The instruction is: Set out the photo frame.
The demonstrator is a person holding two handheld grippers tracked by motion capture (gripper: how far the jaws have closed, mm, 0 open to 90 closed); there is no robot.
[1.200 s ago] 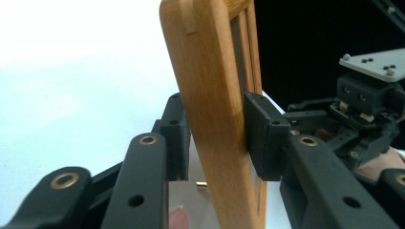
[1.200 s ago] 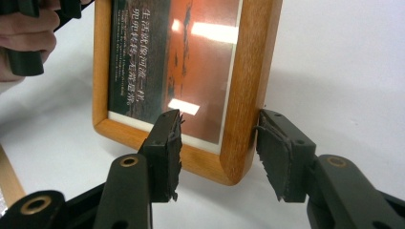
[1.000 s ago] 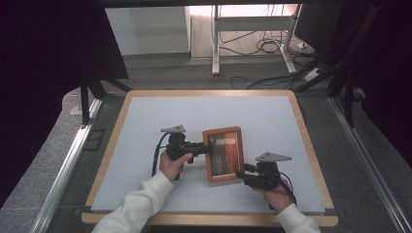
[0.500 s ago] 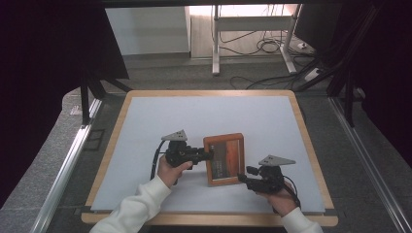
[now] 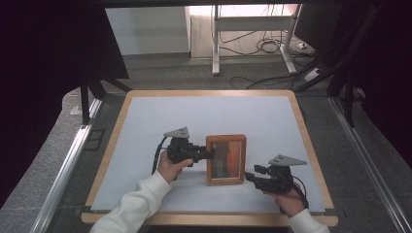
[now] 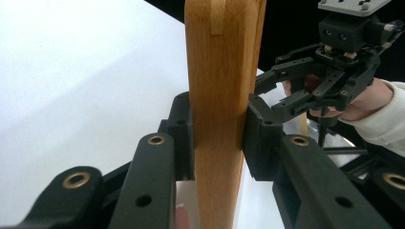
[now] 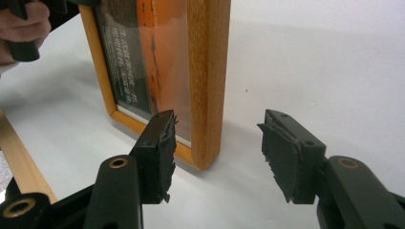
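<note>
High view: a rectangular wooden picture frame with an orange-and-dark print behind glass lies slightly below the centre of the frame, on the white table top with a pale wooden border. The left gripper, at centre left, meets the frame's left edge; the right gripper, at lower right, sits just beside the frame's lower right corner, apart from it.

Left gripper view: the two black jaws are pressed against opposite faces of the wooden edge, which rises through the middle of the picture (a firm pinch on the frame). The right gripper appears at upper right, held by a hand in a white sleeve.

Right gripper view: the jaws stand spread and have just been opening. The frame's corner lies ahead of the gap at upper centre; no pad touches it.
</note>
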